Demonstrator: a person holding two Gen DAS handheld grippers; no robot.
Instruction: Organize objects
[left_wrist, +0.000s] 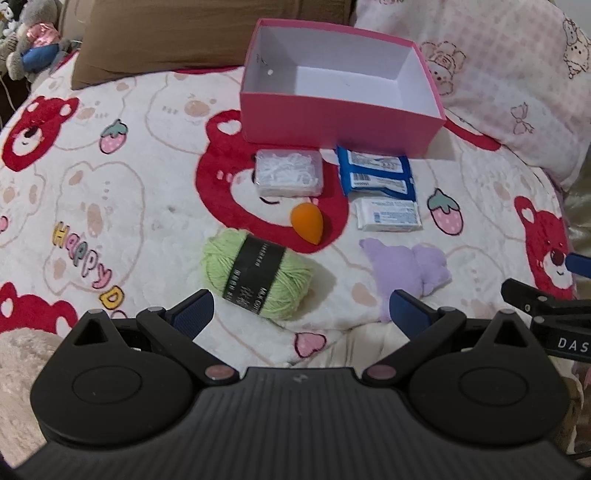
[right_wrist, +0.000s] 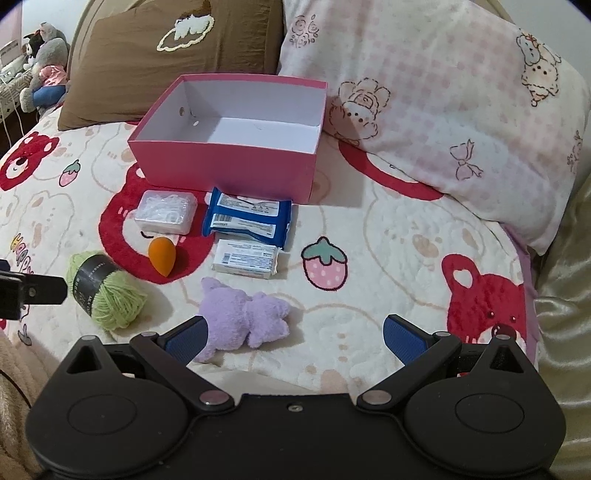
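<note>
An open pink box (left_wrist: 332, 122) (right_wrist: 221, 162) with a white, empty inside stands on the bed. In front of it lie a clear plastic case (left_wrist: 289, 172) (right_wrist: 165, 212), a blue wipes pack (left_wrist: 375, 173) (right_wrist: 248, 218), a white packet (left_wrist: 388, 215) (right_wrist: 245, 260), an orange sponge (left_wrist: 307, 222) (right_wrist: 162, 255), a green yarn ball (left_wrist: 258, 273) (right_wrist: 107, 291) and a purple plush (left_wrist: 406, 273) (right_wrist: 243, 319). My left gripper (left_wrist: 301, 314) is open, just before the yarn. My right gripper (right_wrist: 293, 338) is open, its left finger beside the plush.
A bear-print blanket (left_wrist: 110, 192) (right_wrist: 388, 277) covers the bed. A brown pillow (right_wrist: 166, 59) and a pink pillow (right_wrist: 443, 110) lie behind the box. Stuffed toys (right_wrist: 44, 70) sit far left. The right gripper's finger shows at the left wrist view's right edge (left_wrist: 546, 302).
</note>
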